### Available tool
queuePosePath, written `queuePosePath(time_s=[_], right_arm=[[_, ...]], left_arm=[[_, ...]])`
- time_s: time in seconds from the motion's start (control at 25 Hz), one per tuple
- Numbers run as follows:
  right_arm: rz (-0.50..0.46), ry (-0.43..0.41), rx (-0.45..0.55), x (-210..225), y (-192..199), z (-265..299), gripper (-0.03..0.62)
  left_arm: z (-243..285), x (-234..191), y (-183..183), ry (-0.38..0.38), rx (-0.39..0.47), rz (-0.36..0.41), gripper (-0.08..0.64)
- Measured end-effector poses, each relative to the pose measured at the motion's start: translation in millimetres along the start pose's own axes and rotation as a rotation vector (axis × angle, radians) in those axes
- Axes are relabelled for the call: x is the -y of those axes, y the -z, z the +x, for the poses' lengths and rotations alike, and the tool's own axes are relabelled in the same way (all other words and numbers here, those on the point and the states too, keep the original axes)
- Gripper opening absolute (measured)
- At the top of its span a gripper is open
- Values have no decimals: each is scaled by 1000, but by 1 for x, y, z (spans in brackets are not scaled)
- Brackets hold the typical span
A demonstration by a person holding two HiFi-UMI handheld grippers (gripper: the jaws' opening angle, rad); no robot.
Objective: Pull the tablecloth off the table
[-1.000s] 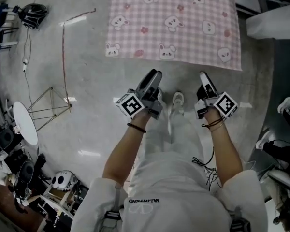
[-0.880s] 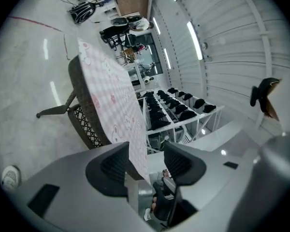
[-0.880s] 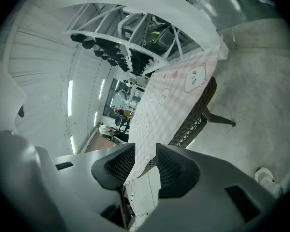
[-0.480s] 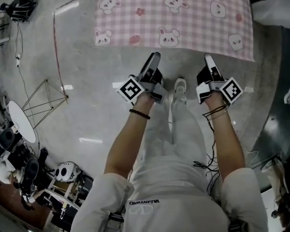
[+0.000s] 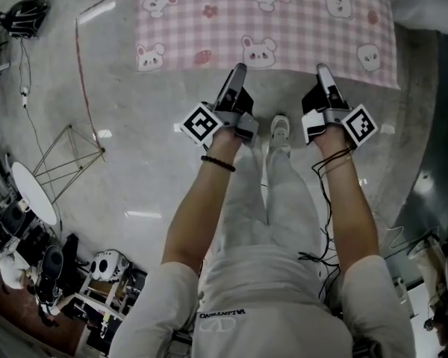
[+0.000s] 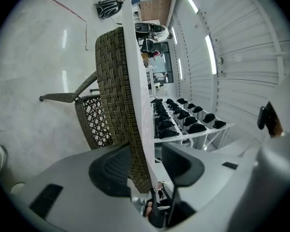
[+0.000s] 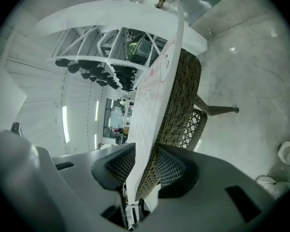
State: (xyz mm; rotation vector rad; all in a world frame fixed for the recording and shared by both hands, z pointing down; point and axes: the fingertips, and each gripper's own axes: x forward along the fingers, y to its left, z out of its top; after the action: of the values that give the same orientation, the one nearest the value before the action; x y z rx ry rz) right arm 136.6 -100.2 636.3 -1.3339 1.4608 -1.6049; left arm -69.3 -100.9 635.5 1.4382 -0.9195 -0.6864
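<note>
Pink checked tablecloth with a rabbit print, spread flat over the worktop and covering all of its top in the head view; near hem hanging just past the worktop's near edge, straight and level

Left tongs held nearly level at the near edge, close to its middle, tips reaching the hem; jaws apart and just now closing a little, with the thin pale hem and the worktop's woven rim running between them; a clear gap on either side of the cloth, dark ribbed pads not pressing on it

Right tongs at the same near edge, toward the near right corner, well apart from the left pair; jaws open but narrower, the hem passing down between the pads with the woven rim showing beside it; space visible between the pads, no grip on the cloth

Marker cube behind the left tongs, its twin behind the right; dark band round the left wrist; pale-trousered legs below, one light shoe on the grey floor between the two hands; thin red cord lying on the floor beyond the worktop's left edge
</note>
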Motion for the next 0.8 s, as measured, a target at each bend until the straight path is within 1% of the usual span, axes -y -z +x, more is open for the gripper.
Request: queuePosePath(time_s=[0.2, 0.32, 0.48, 0.52, 0.56, 0.68, 0.8], right_arm=[[27, 2, 16, 3, 0, 9, 124], [54, 6, 37, 7, -1, 12, 71], [76, 14, 47, 13, -1, 13, 33], [84, 13, 47, 15, -1, 13, 29], [93, 10, 48, 16, -1, 14, 23], [92, -3, 56, 18, -2, 14, 14], [89, -7, 67, 17, -1, 15, 11]], left_arm=[[11, -1, -2, -2, 17, -17, 128], [13, -5, -7, -5, 39, -15, 83], [15, -10, -12, -3, 61, -24, 76], [16, -11, -12, -1, 64, -24, 57], [17, -11, -12, 1, 67, -25, 9], [17, -12, -12, 21, 74, -33, 3], [16, -11, -13, 35, 77, -19, 2]])
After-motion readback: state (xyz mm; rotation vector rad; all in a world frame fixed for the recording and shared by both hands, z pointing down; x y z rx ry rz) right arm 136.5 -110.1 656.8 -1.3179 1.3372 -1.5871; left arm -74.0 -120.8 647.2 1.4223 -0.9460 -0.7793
